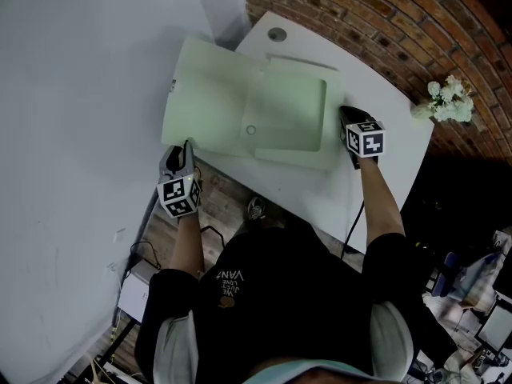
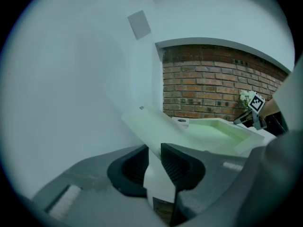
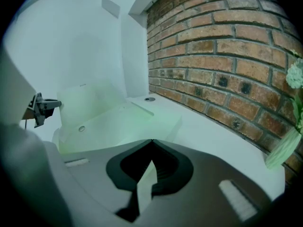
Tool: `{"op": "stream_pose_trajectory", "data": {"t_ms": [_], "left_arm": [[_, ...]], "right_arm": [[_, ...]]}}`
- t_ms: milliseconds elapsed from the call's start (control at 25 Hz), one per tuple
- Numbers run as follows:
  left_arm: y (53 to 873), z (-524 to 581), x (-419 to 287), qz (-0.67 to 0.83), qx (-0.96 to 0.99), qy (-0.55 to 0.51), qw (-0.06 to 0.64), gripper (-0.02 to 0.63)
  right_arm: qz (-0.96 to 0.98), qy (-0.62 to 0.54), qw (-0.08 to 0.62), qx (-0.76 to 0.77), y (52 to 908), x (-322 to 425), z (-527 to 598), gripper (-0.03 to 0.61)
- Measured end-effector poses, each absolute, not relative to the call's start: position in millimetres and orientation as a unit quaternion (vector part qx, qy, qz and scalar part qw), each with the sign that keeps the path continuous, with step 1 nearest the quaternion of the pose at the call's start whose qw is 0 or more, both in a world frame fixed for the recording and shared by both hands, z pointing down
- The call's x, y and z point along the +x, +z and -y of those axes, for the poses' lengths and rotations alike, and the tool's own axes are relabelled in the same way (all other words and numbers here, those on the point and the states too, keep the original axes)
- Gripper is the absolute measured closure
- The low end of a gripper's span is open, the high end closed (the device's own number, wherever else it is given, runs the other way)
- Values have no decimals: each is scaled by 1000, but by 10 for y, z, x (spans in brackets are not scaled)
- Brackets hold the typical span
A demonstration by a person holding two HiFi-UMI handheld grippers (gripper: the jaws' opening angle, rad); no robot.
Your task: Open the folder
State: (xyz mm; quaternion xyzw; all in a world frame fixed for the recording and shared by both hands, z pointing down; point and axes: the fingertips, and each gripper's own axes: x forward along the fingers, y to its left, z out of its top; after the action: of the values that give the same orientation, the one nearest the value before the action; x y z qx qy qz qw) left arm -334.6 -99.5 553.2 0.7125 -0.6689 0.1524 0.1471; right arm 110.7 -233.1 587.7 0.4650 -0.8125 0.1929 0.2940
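Note:
A pale green folder (image 1: 288, 118) lies open on the white table (image 1: 384, 110). Its left flap (image 1: 204, 102) sticks out past the table's left edge. My left gripper (image 1: 185, 147) is at the flap's near corner. In the left gripper view the flap (image 2: 156, 126) passes between the jaws of the left gripper (image 2: 154, 149), which stand slightly apart, so I read it as open. My right gripper (image 1: 345, 114) is at the folder's right edge. In the right gripper view the right gripper (image 3: 151, 143) has its tips together, shut on a pale corner of the folder (image 3: 118, 124).
A brick wall (image 1: 384, 22) runs behind the table, with white flowers (image 1: 446, 102) at its right end. A round cable hole (image 1: 277, 34) sits at the table's far corner. A white wall (image 1: 72, 134) stands to the left. Cables and clutter lie on the floor.

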Motion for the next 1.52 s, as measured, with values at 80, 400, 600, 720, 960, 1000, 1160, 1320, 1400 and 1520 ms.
{"op": "stream_pose_trajectory", "data": {"t_ms": [80,400,600,720,960,1000,1160,1320,1400,1520], "left_arm": [[5612,1018,-3391,670,710,146,160,537],[5996,1079,-3594,671,692,107,244,522],[6093,1100,-3644,671,682,80,279,511],[6146,1101,-3681,671,672,58,307,501],[6192,1084,-3755,683,651,42,329,455],[6195,1081,-3767,686,647,42,329,446],[6195,1048,-3844,707,624,34,331,382],[6187,1005,-3918,725,601,24,336,311],[6167,990,-3936,734,594,30,329,288],[6107,978,-3964,748,589,60,299,249]], "right_arm": [[811,194,293,468,5875,1108,2333,578],[808,196,290,475,5877,1110,2331,578],[808,196,287,476,5873,1109,2334,578],[808,197,286,476,5878,1110,2335,578],[809,199,283,476,5879,1117,2337,578],[809,199,282,476,5877,1117,2337,578],[809,200,279,476,5872,1111,2334,578],[810,201,278,476,5868,1113,2332,578],[810,202,277,476,5868,1115,2334,578],[811,202,275,475,5875,1115,2335,578]]}}
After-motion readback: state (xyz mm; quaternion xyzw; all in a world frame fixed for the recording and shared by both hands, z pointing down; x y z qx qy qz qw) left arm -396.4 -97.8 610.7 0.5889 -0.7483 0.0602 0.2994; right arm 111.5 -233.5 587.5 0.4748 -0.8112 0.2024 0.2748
